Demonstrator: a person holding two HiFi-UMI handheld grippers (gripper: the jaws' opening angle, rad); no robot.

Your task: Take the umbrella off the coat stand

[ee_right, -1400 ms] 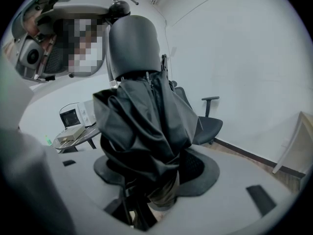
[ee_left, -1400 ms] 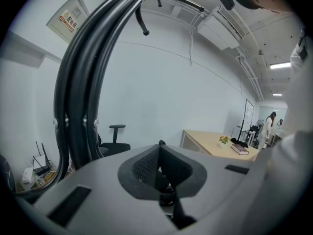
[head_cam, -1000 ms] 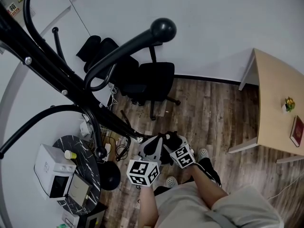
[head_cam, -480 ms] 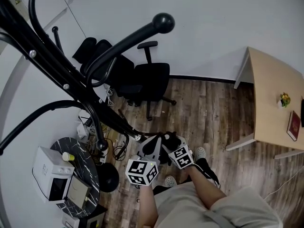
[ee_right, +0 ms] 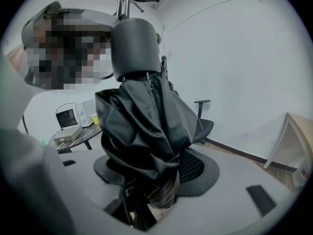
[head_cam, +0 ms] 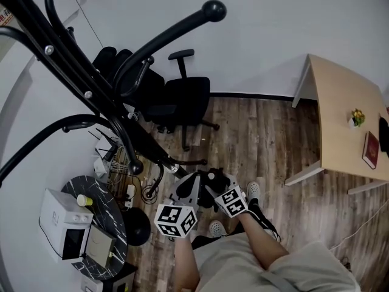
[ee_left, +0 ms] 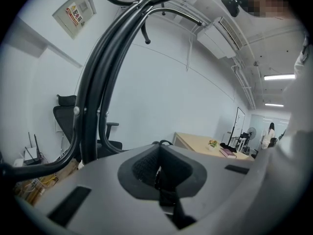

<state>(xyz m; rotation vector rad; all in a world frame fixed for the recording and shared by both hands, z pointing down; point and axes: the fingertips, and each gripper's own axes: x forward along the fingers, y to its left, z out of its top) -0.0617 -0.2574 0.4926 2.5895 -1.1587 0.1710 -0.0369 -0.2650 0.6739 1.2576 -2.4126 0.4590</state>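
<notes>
The right gripper is clamped on the umbrella. Its jaws are held partly apart by the bunched black fabric, and the umbrella's grey cylindrical end points up and away from the camera. The left gripper is fully closed. A thin dark strip sits at the seam of its jaws, and I cannot tell what it is.

In the head view the 2 grippers are low in front of the person, over the wood floor. The umbrella is just right of the stand, near the foot of the pole, and on none of the hooks in view. A chair stands beyond the stand.
</notes>
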